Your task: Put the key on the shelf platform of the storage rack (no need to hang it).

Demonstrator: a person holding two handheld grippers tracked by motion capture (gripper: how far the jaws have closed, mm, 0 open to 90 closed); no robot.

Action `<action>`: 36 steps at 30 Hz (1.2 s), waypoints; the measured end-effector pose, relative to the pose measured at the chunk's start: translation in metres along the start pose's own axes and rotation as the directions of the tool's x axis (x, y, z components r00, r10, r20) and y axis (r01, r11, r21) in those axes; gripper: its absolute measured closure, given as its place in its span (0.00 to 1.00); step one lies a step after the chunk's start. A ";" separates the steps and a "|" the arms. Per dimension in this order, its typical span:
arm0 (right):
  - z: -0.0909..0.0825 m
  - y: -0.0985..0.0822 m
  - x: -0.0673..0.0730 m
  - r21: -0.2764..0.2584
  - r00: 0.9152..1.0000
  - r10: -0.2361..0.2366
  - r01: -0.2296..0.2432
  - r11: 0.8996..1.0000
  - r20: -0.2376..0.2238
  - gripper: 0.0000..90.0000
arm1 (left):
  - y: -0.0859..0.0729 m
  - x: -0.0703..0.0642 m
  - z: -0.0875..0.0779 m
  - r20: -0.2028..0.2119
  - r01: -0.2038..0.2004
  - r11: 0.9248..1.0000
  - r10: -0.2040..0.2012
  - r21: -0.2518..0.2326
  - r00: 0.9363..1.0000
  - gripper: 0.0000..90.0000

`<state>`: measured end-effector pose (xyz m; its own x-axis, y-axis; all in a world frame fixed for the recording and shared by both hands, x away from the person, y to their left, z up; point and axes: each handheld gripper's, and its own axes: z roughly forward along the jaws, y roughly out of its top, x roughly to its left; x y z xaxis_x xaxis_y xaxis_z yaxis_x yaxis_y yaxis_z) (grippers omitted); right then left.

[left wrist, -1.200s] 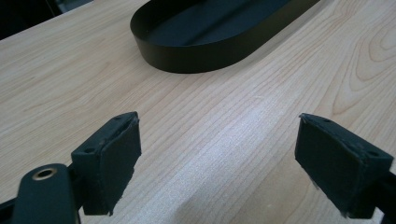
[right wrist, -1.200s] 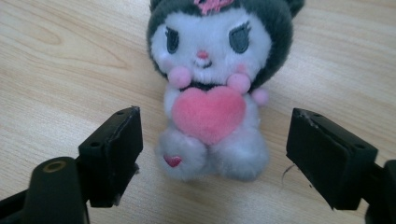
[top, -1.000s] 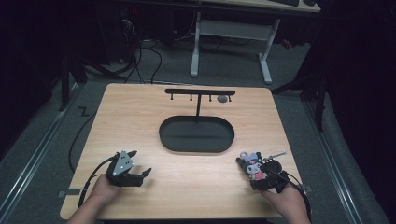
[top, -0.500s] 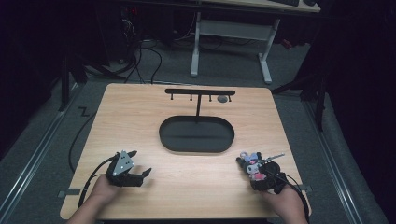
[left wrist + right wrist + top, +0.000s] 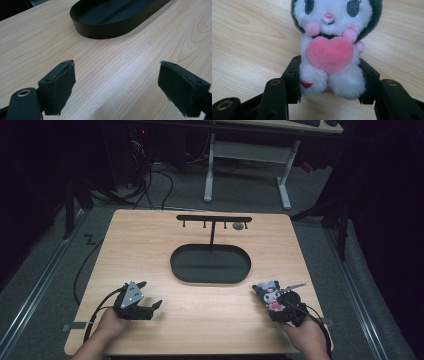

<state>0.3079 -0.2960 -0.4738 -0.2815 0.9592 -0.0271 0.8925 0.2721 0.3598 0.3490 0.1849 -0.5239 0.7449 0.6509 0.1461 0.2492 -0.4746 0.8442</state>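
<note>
The right gripper (image 5: 329, 82) jaws clamp the plush toy's (image 5: 332, 50) legs; the left gripper (image 5: 117, 87) jaws gape empty.

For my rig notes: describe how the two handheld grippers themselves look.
Both are black. The left gripper carries a grey three-cornered plate on top, and a black cable trails from it toward the table edge. Its jaws end in blocky dark pads with small screw holes. The right gripper has brass-coloured rivets at its black jaw links.
</note>
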 end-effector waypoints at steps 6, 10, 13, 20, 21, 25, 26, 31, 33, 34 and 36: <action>-0.007 0.008 0.004 -0.022 1.000 -0.013 0.014 1.000 0.005 0.54 | -0.001 0.000 -0.002 -0.001 0.004 1.000 -0.004 -0.011 1.000 0.17; -0.011 0.015 0.008 -0.041 0.999 -0.033 0.033 0.999 0.002 0.54 | -0.001 -0.001 -0.002 -0.005 -0.005 1.000 0.005 -0.007 1.000 0.17; -0.013 0.019 0.011 -0.042 0.999 -0.049 0.049 0.998 -0.002 0.54 | -0.001 -0.001 -0.003 -0.008 -0.007 1.000 0.007 -0.013 1.000 0.17; -0.012 0.023 0.013 -0.052 0.999 -0.048 0.047 0.998 -0.016 0.54 | -0.002 -0.002 -0.004 -0.016 -0.011 1.000 0.011 -0.021 1.000 0.17; -0.012 0.023 0.014 -0.053 0.999 -0.049 0.048 0.997 -0.018 0.54 | -0.002 -0.002 -0.004 -0.014 -0.010 1.000 0.010 -0.022 1.000 0.17; -0.013 0.029 0.018 -0.055 0.998 -0.066 0.065 0.996 -0.017 0.54 | -0.003 -0.001 -0.005 -0.015 -0.002 1.000 0.001 -0.026 1.000 0.17; -0.014 0.030 0.020 -0.057 0.998 -0.068 0.067 0.996 -0.013 0.54 | -0.003 -0.001 -0.005 -0.019 0.001 1.000 -0.002 -0.029 1.000 0.17; -0.019 0.038 0.025 -0.077 0.996 -0.088 0.087 0.993 -0.016 0.54 | -0.003 0.000 -0.005 -0.015 0.014 0.999 -0.015 -0.030 1.000 0.17; -0.021 0.041 0.027 -0.083 0.996 -0.088 0.086 0.993 -0.022 0.54 | -0.003 0.000 -0.005 -0.016 0.007 0.999 -0.007 -0.032 1.000 0.17; -0.021 0.042 0.029 -0.090 0.996 -0.089 0.086 0.992 -0.025 0.54 | -0.003 0.000 -0.005 -0.012 0.006 1.000 -0.007 -0.031 1.000 0.17; -0.021 0.045 0.032 -0.093 0.995 -0.093 0.091 0.992 -0.027 0.54 | -0.002 0.001 -0.004 -0.005 0.014 0.999 -0.014 -0.029 1.000 0.17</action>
<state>0.3317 -0.2544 -0.4386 -0.3730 0.9272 -0.0357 0.8268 0.3495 0.4407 0.3465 0.1891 -0.5236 0.7382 0.6606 0.1365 0.2414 -0.4477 0.8610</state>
